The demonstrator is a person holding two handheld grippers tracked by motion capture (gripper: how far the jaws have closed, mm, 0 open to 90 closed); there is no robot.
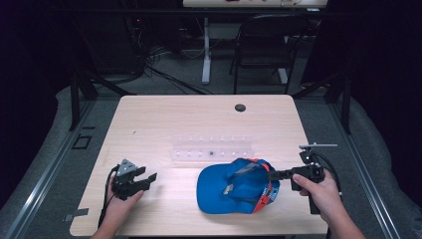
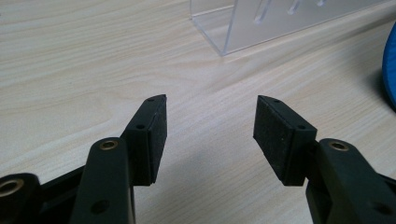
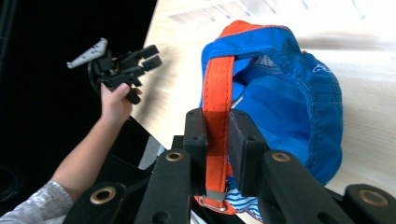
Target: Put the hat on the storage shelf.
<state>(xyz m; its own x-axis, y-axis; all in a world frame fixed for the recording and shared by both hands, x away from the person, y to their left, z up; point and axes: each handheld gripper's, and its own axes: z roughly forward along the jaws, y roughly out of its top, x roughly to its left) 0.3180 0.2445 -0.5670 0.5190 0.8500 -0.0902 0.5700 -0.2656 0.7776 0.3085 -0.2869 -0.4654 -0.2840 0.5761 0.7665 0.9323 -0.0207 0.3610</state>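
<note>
Right hand-held gripper (image 3: 217, 135) clamps the blue fabric cap's (image 3: 289, 93) orange strap (image 3: 217, 88) (left's (image 2: 210, 126) gapes).

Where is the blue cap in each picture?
High view: the cap lies low, right of the middle, on the table.
Left gripper view: a blue sliver of it at the right edge.
Right gripper view: it fills the middle and right, its orange strap pinched in the right tongs.
Shared landmark: the clear rack, just beyond the cap.
</note>
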